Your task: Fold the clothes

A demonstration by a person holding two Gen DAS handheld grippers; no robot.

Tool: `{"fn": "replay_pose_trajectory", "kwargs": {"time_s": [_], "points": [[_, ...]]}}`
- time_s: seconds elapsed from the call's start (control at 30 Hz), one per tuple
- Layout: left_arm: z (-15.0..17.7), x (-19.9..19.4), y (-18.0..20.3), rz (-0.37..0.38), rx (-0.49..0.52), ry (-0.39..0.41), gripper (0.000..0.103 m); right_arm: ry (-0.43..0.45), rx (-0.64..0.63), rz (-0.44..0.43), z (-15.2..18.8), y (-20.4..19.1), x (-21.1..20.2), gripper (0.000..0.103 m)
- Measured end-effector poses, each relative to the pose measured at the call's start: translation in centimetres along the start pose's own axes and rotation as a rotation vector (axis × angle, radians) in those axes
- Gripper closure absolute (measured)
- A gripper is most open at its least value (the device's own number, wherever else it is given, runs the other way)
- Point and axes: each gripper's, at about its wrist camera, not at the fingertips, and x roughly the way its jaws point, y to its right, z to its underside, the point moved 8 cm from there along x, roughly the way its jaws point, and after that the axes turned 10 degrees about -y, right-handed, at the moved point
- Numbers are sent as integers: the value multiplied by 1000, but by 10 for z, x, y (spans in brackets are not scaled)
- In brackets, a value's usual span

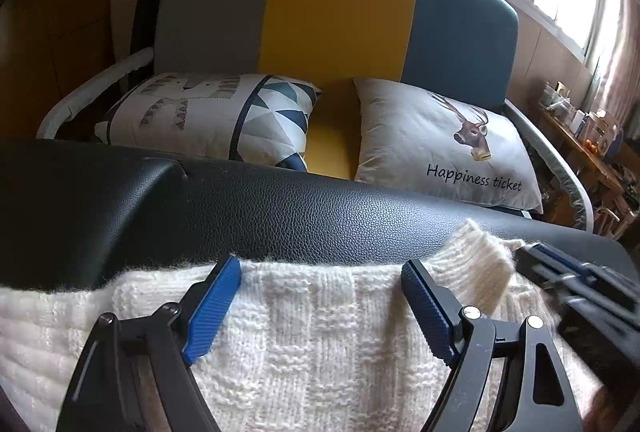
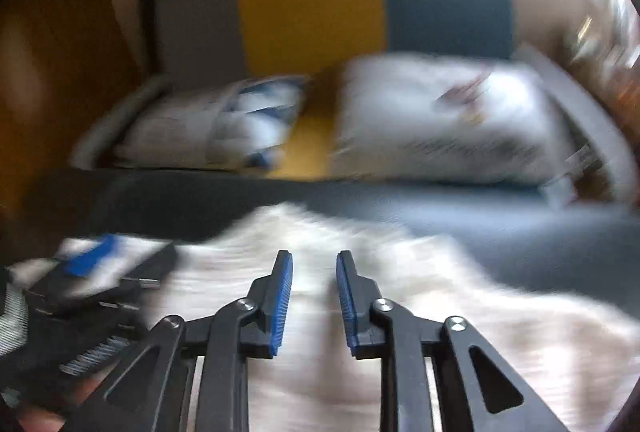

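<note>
A white knit sweater (image 1: 312, 336) lies spread on a black leather surface (image 1: 280, 208). My left gripper (image 1: 320, 272) hovers just over its far edge. Its jaws stand wide open and nothing is between its blue pads (image 1: 214, 308). A ribbed cuff (image 1: 476, 252) stands up at the right, close to the tips of my right gripper (image 1: 560, 272). The right wrist view is blurred. There my right gripper (image 2: 314, 258) sits over the sweater (image 2: 360, 312) with its jaws a narrow gap apart. Both blue pad faces show and no cloth is seen pinched. My left gripper (image 2: 96, 264) shows at the left.
Behind the black surface stands a sofa with a grey, yellow and teal back (image 1: 340, 4). On it lie a triangle-patterned cushion (image 1: 216, 120) and a deer cushion (image 1: 444, 140). A cluttered wooden shelf (image 1: 580, 136) sits under the window at the right.
</note>
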Motion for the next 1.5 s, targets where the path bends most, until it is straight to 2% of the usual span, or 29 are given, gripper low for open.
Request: {"fn": "replay_pose_trajectory", "kwargs": {"time_s": [0.03,0.1,0.13,0.2,0.3,0.37,0.4,0.53,0.57,0.63,0.67,0.73,0.8,0.9,0.93,1.03,1.07,1.13,1.2,1.3,1.37,1.43,1.5], "points": [[0,0,0,-1,0,0,19,22,-1,-37,-1,1,-7,83],[0,0,1,-4,2,-1,19,49,0,-188,1,-6,-20,87],[0,0,1,-5,2,0,19,42,-21,-247,3,-12,-23,92],[0,0,1,-1,0,1,19,5,-57,-313,6,-22,-20,94],[0,0,0,1,-2,2,19,-57,-47,-360,8,-28,-4,94],[0,0,1,0,-1,2,19,-77,-49,-318,11,-26,6,96],[0,0,1,0,0,1,19,-80,-45,-287,12,-24,12,100],[1,2,1,-3,3,1,19,-68,2,-214,8,-16,19,100],[1,2,1,-2,3,0,19,-63,6,-209,9,-17,17,98],[1,2,1,-3,4,0,19,-34,38,-244,17,-11,-3,82],[1,2,1,-6,6,-1,19,-19,51,-255,21,-7,-13,81],[1,3,2,-13,13,-3,18,11,51,-217,33,7,-34,81],[1,4,4,-28,20,-7,18,-10,36,-153,54,24,-44,81],[0,7,8,-65,48,-22,14,-83,54,-49,75,51,-32,83],[0,8,10,-85,64,-31,12,-66,95,-92,74,57,-35,83],[-2,10,14,-136,93,-57,10,-86,252,-124,83,78,-56,81],[-2,6,14,-160,94,-72,10,-73,274,-166,89,80,-71,81],[-3,-2,13,-210,94,-103,15,-67,256,-157,104,83,-92,80],[15,-23,22,-128,94,-129,16,-80,232,-81,131,95,-114,80],[41,-55,35,0,92,-169,16,-46,272,-49,171,123,-147,80],[77,-75,48,42,146,-201,16,-20,319,-10,185,144,-163,80],[107,-89,57,52,182,-208,16,6,375,10,195,167,-174,80],[142,-103,68,71,208,-202,16,-28,488,-25,214,189,-176,80]]}}
